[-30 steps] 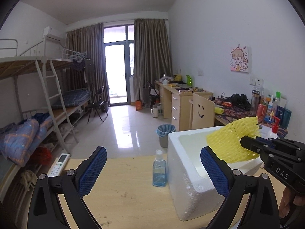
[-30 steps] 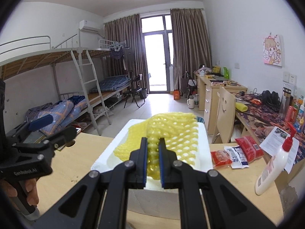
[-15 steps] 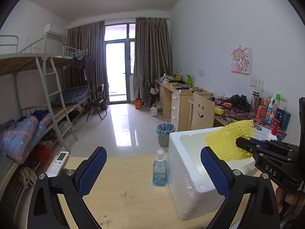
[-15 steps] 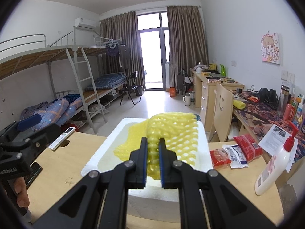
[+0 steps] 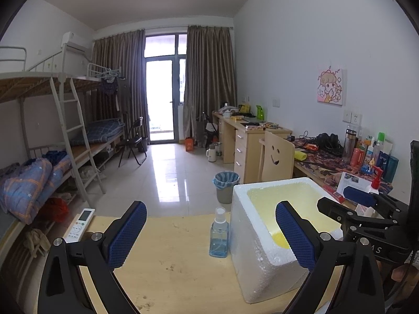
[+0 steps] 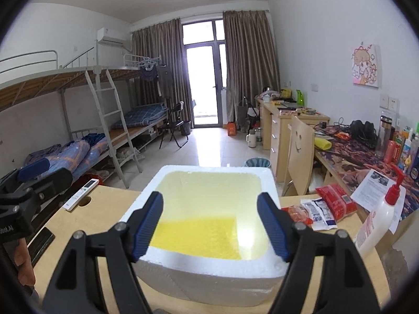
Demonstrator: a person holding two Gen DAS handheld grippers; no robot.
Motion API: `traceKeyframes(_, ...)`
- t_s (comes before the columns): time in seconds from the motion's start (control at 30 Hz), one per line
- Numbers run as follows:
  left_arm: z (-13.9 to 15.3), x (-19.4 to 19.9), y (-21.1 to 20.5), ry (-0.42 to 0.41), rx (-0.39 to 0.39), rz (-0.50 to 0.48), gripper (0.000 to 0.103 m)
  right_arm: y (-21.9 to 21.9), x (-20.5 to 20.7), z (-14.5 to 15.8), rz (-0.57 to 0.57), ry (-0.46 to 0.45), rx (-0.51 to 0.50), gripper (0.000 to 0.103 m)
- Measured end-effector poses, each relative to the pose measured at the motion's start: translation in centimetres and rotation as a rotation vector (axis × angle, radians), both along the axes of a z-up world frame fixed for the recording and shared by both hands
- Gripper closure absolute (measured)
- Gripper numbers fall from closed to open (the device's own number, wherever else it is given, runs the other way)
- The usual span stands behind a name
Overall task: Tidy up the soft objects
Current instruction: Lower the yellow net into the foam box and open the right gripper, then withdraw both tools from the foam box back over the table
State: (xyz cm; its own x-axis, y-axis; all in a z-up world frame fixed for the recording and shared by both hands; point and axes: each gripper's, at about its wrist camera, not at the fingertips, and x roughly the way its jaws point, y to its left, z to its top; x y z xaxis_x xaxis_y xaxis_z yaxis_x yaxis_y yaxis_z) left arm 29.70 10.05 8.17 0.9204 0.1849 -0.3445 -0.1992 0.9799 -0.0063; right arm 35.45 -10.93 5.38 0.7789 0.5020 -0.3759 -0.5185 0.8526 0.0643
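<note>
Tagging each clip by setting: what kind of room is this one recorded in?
Most likely a shared dormitory room: metal bunk beds with a ladder and bedding along one wall, a row of cluttered study desks opposite, and a curtained balcony door at the far end.

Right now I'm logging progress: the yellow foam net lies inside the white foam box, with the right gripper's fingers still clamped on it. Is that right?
Not quite. The yellow foam net does lie inside the white foam box, but the right gripper is not clamped on it: its fingers stand apart and are opening above the box, nothing between them. The right wrist view shows it.
</note>
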Motion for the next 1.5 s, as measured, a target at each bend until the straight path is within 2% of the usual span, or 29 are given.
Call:
traceKeyframes(0.37, 0.1, -0.3, 0.1, -0.004, -0.001, 0.006, 0.004, 0.1, -0.1, -0.3, -0.001, 0.010, -0.008, 0.023)
traceKeyframes(0.57, 0.3, -0.7, 0.1, -0.012, 0.011, 0.008, 0.004, -0.4, -1.4, 0.6, -0.002, -0.014, 0.002, 0.023)
traceKeyframes(0.67, 0.4, -1.5, -0.1, -0.009, 0.015, 0.003, 0.004, -0.9, -2.1, 1.0, -0.015, -0.020, 0.013, 0.017)
traceKeyframes(0.83, 1.0, -3.5, -0.6, -0.021, 0.019, 0.009, 0.004, -1.7, -3.8, 1.8, -0.038, -0.032, 0.026, 0.009)
traceKeyframes(0.9, 1.2, -4.5, -0.8, -0.025, 0.015, 0.005, 0.004, -2.2, -4.7, 2.2, -0.037, -0.045, 0.036, 0.000)
traceKeyframes(1.5, 2.7, -13.0, -3.0, -0.073, 0.023, -0.030, 0.002, -3.8, -11.7, 3.7, -0.033, -0.128, 0.012, 0.000)
